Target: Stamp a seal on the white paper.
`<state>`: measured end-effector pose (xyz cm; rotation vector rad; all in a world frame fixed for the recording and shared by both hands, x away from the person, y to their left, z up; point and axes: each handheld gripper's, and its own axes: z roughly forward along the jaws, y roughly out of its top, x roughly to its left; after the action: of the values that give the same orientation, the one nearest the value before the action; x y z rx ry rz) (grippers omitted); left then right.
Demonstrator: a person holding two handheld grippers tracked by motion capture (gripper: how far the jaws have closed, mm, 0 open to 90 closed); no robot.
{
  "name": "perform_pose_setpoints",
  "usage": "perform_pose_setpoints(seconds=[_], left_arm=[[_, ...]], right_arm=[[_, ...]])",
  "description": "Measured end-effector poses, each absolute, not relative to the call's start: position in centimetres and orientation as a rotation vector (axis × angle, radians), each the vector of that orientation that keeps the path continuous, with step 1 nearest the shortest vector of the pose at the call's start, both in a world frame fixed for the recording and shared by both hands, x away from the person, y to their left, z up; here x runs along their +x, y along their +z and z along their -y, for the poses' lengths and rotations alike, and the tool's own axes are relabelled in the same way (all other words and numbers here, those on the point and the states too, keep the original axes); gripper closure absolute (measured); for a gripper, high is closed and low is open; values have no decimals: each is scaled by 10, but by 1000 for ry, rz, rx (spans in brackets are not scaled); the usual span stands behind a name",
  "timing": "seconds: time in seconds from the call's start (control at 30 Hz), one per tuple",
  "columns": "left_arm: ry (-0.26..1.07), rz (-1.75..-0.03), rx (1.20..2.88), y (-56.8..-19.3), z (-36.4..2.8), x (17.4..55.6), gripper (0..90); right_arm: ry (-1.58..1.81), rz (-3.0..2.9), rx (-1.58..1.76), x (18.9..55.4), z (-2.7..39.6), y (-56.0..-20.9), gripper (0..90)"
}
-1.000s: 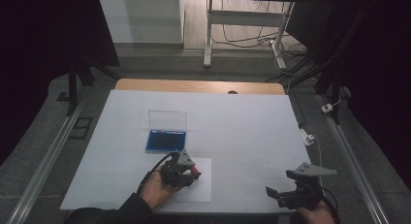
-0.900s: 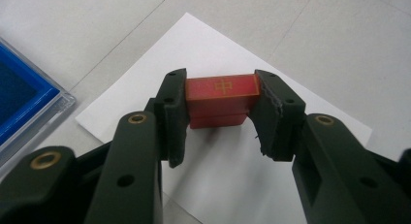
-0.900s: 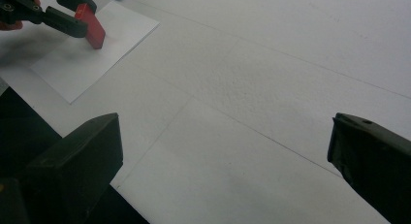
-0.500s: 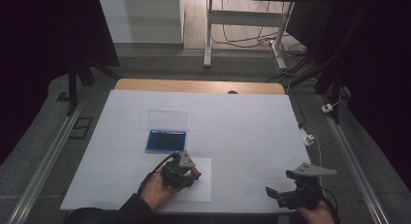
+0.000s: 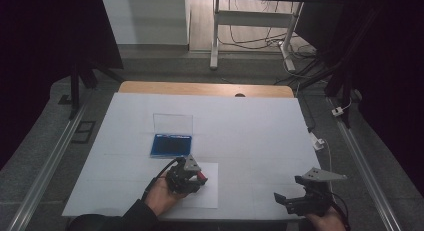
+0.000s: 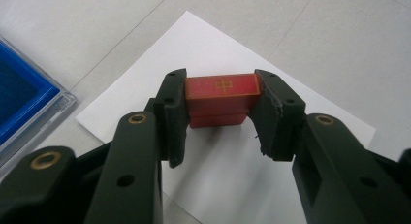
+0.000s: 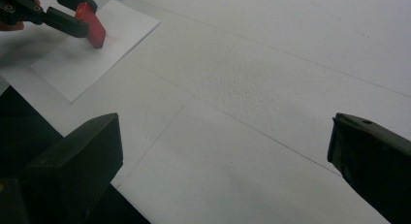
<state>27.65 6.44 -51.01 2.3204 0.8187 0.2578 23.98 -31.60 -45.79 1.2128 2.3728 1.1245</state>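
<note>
Dim, slightly grainy pictures; the white table (image 5: 250, 136) is lit evenly, its surroundings falling into darkness.

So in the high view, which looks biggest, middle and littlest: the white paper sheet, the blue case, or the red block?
1. white paper sheet
2. blue case, a bit smaller
3. red block, by far the littlest, gripped in the left tool

Dim room, white table (image 5: 260, 126), grey floor (image 5: 45, 141)

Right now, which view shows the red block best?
The left gripper view: the red block sits close up between the left gripper's jaws, its gold mark readable. The high view shows a small red spot; the right gripper view shows it far off, held over the white paper.
</note>
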Motion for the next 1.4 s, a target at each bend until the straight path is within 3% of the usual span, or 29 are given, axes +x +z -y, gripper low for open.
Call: perform_pose_setpoints(seconds=[0.27,0.43,1.4], left_arm=[[197,-849,2289,-511,-68,281,589],[253,-835,2310,-510,-64,277,590],[204,-795,2319,-500,-65,282,583]], right_arm=[[1124,-2373,1213,240,316,-458,0],[1125,-2374,1212,240,316,-458,0],[1135,-2370,1220,240,317,-458,0]])
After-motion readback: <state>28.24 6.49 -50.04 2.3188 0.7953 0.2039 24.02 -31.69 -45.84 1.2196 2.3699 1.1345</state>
